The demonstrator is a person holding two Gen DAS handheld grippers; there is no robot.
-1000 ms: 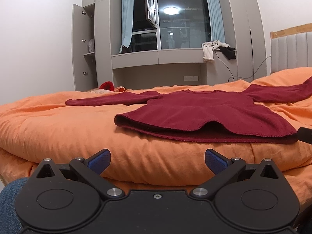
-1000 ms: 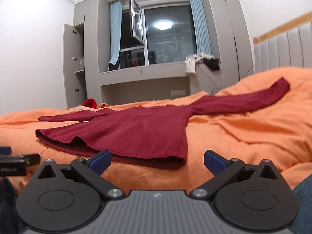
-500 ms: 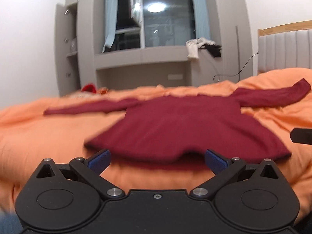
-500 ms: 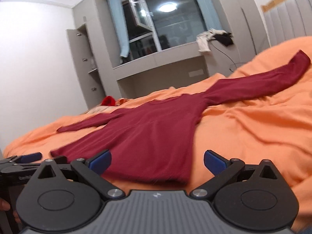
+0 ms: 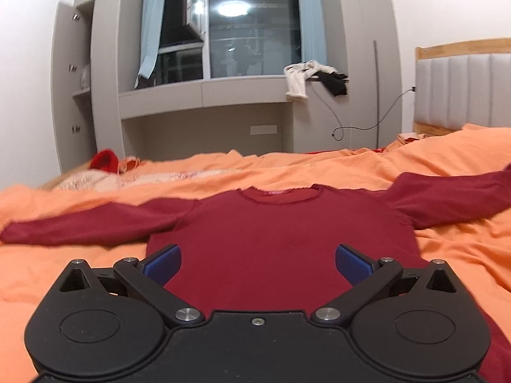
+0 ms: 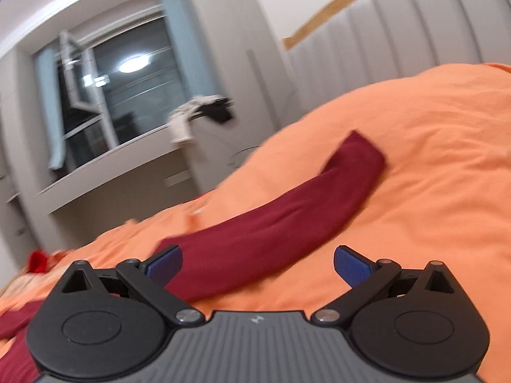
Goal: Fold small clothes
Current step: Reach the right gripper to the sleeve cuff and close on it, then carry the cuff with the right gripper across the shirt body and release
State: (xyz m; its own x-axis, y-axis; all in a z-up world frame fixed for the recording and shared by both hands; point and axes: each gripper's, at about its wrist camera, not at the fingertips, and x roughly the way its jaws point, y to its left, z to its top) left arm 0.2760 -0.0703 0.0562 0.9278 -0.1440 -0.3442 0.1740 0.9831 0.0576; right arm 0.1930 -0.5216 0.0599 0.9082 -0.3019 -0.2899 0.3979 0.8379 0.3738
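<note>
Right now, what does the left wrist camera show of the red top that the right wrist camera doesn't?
Left wrist only: the red top's body and neckline with both sleeves spread, under the open left hand-held gripper.
Right wrist only: the right sleeve's cuff, beyond the open right hand-held gripper.
Both: the orange duvet, the window and the clothes draped on the sill.

Dark red sweater (image 5: 281, 233): matt knit cloth. Orange duvet (image 5: 447, 156): soft wrinkled fabric. Left gripper (image 5: 257, 263): matt black plastic, shiny metal pins (2 blue textured pads (image 5: 163, 261)). Headboard (image 5: 463, 83): wood frame, padded panels.
</note>
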